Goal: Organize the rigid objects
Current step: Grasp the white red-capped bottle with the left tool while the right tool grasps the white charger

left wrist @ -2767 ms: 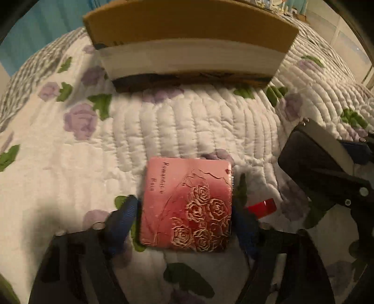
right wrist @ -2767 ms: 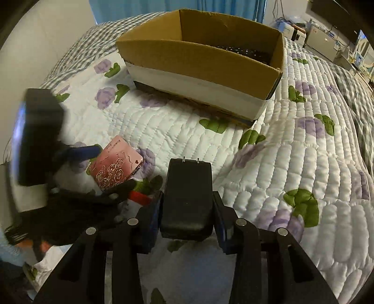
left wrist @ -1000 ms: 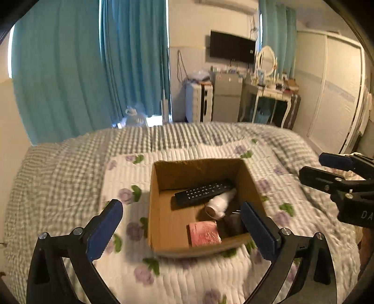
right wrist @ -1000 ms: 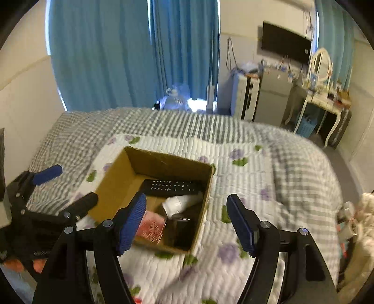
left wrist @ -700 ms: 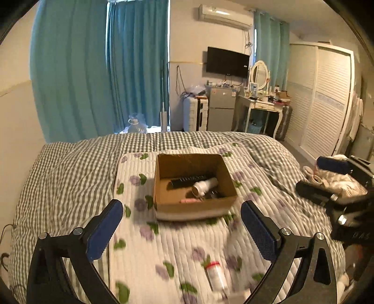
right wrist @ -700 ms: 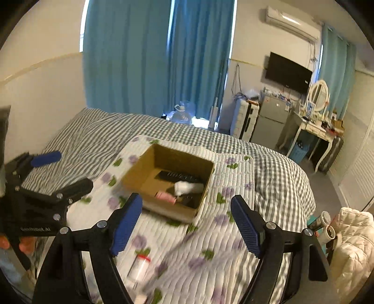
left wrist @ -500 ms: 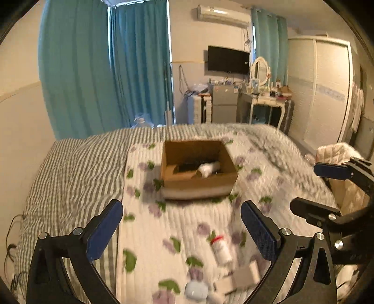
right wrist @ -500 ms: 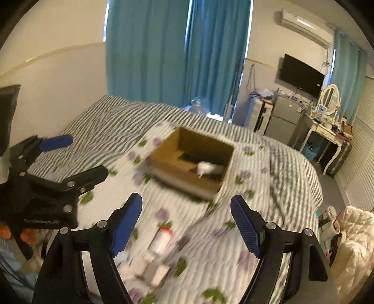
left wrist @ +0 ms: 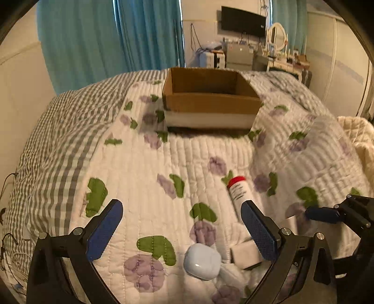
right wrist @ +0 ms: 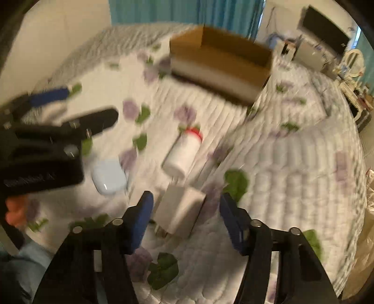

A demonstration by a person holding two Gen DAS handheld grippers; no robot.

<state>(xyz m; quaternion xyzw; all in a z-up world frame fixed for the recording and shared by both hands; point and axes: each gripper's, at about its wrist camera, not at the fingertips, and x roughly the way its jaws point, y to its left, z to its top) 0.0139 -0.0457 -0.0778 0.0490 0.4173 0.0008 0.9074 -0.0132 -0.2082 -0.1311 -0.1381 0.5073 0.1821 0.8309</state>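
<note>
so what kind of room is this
Almost certainly a bedroom: the work surface is a bed with a quilted floral cover, teal curtains hang behind it, and a dressing table with a round mirror stands by the far wall beside a wall-mounted TV.

A home bedroom. Shown by a bed [left wrist: 70, 149] with a grey-checked cover and a white floral quilt [left wrist: 145, 177] laid over it, long teal curtains [left wrist: 112, 37] along the back wall, a flat television [left wrist: 243, 21] mounted high, a cluttered dressing table [left wrist: 285, 62] with a round mirror [left wrist: 275, 35], and pale wardrobe doors [left wrist: 339, 70] on the right. An open cardboard box [left wrist: 210, 105] sits on the quilt.
</note>
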